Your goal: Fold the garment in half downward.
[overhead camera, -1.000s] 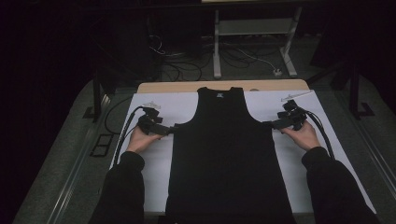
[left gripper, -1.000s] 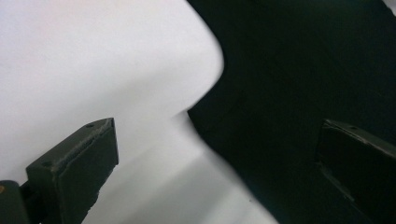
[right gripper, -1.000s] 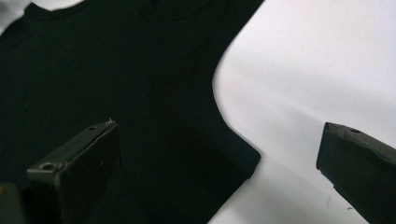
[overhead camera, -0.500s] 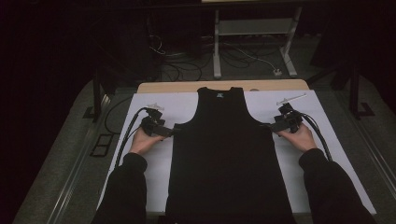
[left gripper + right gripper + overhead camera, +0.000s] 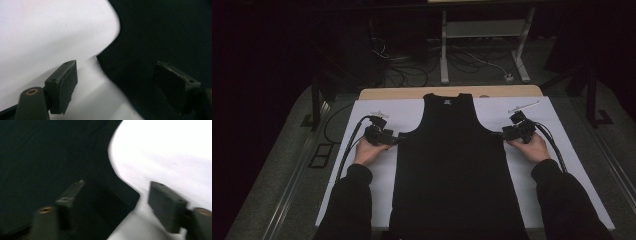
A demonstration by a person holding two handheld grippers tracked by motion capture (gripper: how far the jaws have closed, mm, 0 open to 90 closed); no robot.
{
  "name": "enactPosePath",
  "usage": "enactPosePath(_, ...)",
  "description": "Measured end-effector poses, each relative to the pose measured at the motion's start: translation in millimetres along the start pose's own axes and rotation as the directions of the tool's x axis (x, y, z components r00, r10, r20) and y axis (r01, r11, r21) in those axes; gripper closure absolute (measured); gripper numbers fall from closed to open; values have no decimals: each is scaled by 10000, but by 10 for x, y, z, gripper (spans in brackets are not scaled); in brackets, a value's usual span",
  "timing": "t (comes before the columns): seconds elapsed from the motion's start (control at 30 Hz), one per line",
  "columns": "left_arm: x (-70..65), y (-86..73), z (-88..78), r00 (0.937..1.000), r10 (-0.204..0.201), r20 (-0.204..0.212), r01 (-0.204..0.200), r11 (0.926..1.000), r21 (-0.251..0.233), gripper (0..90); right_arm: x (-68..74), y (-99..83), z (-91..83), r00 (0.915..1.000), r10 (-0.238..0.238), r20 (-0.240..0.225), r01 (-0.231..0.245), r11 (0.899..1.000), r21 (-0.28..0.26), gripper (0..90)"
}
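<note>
While the black tank top (image 5: 455,165) is laid flat on the white tabletop (image 5: 377,175), both armpit corners are straddled.
Left claw (image 5: 115,82) and right claw (image 5: 112,205) are seen apart, jaws just closing, fabric between, not yet pinched.

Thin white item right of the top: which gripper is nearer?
Right. Right gripper sits just before the thin white item, left gripper across the black top; both just closing around its edges.

- Left gripper (image 5: 398,140): black body, black cable looping behind it.
- Right gripper (image 5: 503,134): black, twin dark cables trailing behind.
- Jaw pads (image 5: 68,82): dark rectangular blocks with small screws; brass-ringed pivot just behind.
- Dark long sleeves (image 5: 350,192) behind both grippers.
</note>
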State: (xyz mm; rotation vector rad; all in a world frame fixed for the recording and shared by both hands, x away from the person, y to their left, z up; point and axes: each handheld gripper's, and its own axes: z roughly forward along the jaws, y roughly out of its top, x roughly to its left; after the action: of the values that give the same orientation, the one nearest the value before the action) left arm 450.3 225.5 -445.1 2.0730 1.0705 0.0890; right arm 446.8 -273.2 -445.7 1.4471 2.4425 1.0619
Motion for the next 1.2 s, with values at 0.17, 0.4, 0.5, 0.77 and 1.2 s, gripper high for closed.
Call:
enactPosePath(0.17, -7, 9, -2, 10000, 18, -3, -19, 9999, -162, 339, -6, 4, 0, 9994, 134, 328, -132, 9999, -69, 449)
enactPosePath(0.4, 11, 9, 23, 9998, -160, -88, 158, 9997, -189, 411, -2, -3, -2, 9996, 110, 277, -108, 9999, -70, 559)
enactPosePath(0.5, 8, 12, 33, 9996, -245, -147, 241, 9993, -295, 463, -21, -12, -6, 9995, 226, 236, -223, 9997, -119, 621)
enactPosePath(0.77, -26, 6, 87, 9998, -51, -206, 42, 9992, -394, 589, -36, -37, -20, 9991, 316, 269, -312, 9994, -172, 709)
enactPosePath(1.2, -87, 9, 133, 9977, -171, -656, 139, 9987, -487, 838, -15, -49, -18, 9990, 231, 382, -226, 9997, -127, 832)
